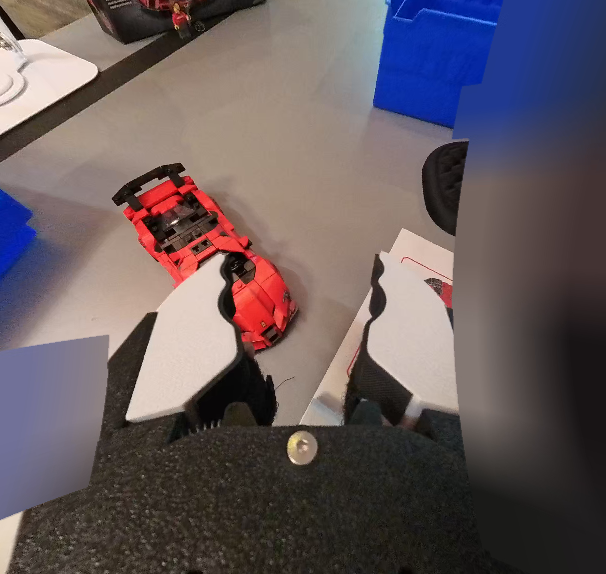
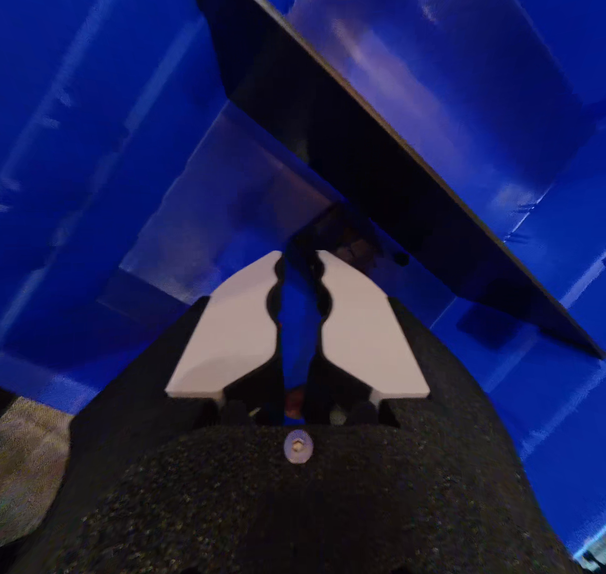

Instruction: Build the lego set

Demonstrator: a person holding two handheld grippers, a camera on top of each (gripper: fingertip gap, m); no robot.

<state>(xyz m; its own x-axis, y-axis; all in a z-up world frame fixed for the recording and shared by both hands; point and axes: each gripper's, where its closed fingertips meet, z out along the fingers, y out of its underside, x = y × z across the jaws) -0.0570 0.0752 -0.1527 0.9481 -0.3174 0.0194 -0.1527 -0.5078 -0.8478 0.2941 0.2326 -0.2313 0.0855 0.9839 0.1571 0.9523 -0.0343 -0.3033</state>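
Hovering over the red lego car (image 1: 210,256)
Left gripper (image 1: 300,260) spread wide, empty; right gripper (image 2: 299,256) inside blue bin (image 2: 98,132), fingers narrowly apart, small dark piece (image 2: 347,246) at one o'clock.

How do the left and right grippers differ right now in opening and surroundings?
The left gripper is wide open above the grey table, beside the red lego car; the right gripper is nearly closed, a narrow gap remaining. The left reaches over open tabletop, while the right is down inside a blue bin, near its dark divider. Neither visibly holds anything. Both have white fingers on black bodies.
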